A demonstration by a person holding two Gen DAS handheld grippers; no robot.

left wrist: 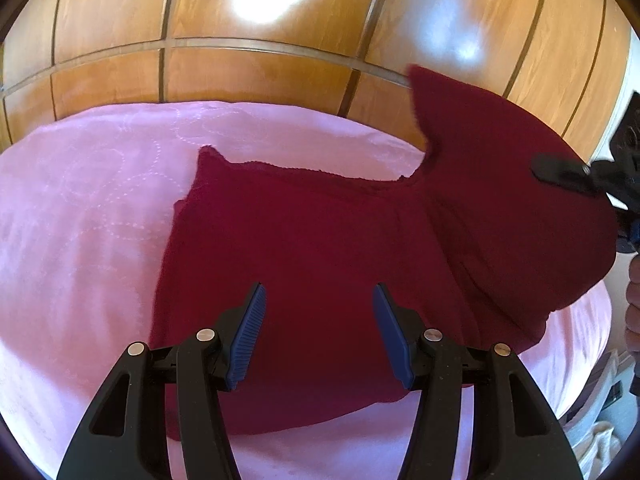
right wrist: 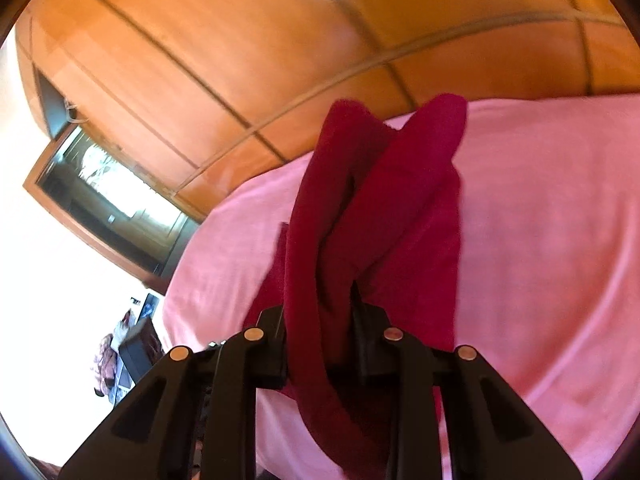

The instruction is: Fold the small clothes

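Note:
A dark red knitted garment [left wrist: 320, 248] lies on a pink bedspread [left wrist: 88, 216]. Its right part is lifted off the bed. My left gripper [left wrist: 318, 332] is open, with blue pads, low over the garment's near part and holds nothing. My right gripper [left wrist: 568, 178] shows at the right edge of the left wrist view, clamped on the lifted part. In the right wrist view my right gripper [right wrist: 320, 320] is shut on a bunched fold of the red garment [right wrist: 380, 208], which hangs ahead over the bedspread [right wrist: 540, 240]. Its pads are hidden by cloth.
A glossy wooden wardrobe [left wrist: 240, 72] stands behind the bed. In the right wrist view a framed mirror or cabinet [right wrist: 104, 204] stands at the left, with clutter [right wrist: 124, 344] on the floor below it. A hand [left wrist: 634, 312] shows at the right edge.

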